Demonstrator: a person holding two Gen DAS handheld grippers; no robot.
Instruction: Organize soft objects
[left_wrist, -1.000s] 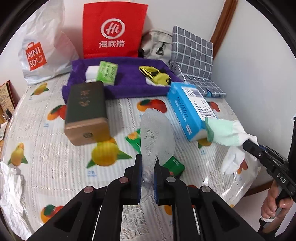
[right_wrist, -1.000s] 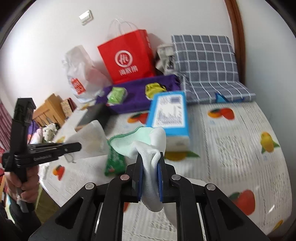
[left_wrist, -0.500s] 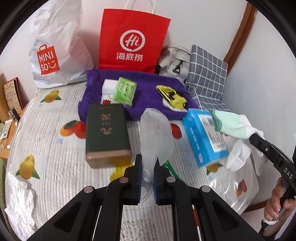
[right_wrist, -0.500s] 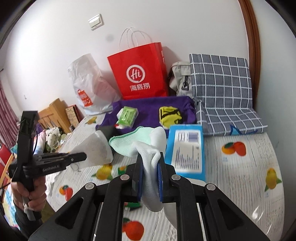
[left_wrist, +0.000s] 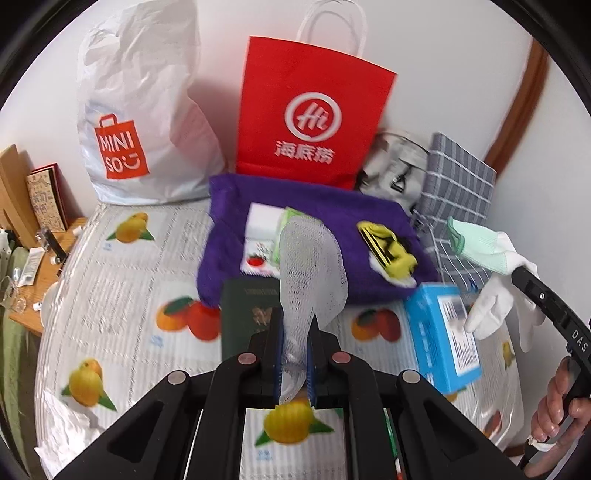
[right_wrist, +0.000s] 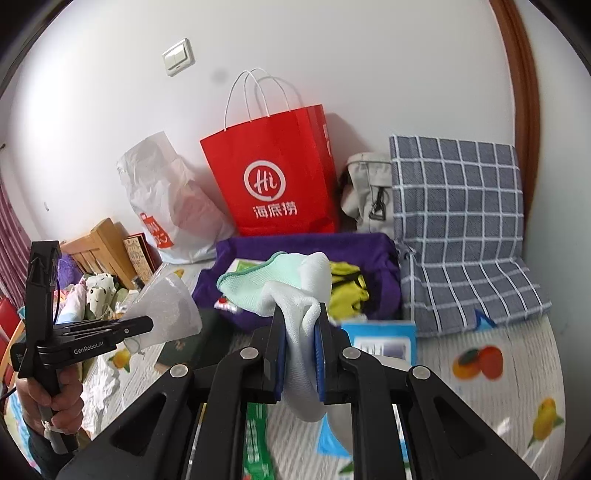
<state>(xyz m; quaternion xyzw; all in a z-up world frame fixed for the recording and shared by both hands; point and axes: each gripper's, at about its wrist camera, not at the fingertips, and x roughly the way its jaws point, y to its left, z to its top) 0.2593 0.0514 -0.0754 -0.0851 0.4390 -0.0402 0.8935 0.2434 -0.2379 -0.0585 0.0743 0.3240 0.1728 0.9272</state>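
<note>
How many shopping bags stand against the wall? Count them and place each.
2. The red paper bag stands behind the purple cloth; the white plastic bag slumps to its left.

— How is the left claw?
— Clamped tight on a white mesh pouch, tilted downward.
— And the right claw?
— Pinched on a white glove. A hand grips its handle.

Both wrist cameras look down along their tongs, sharing the red bag and purple cloth.
</note>
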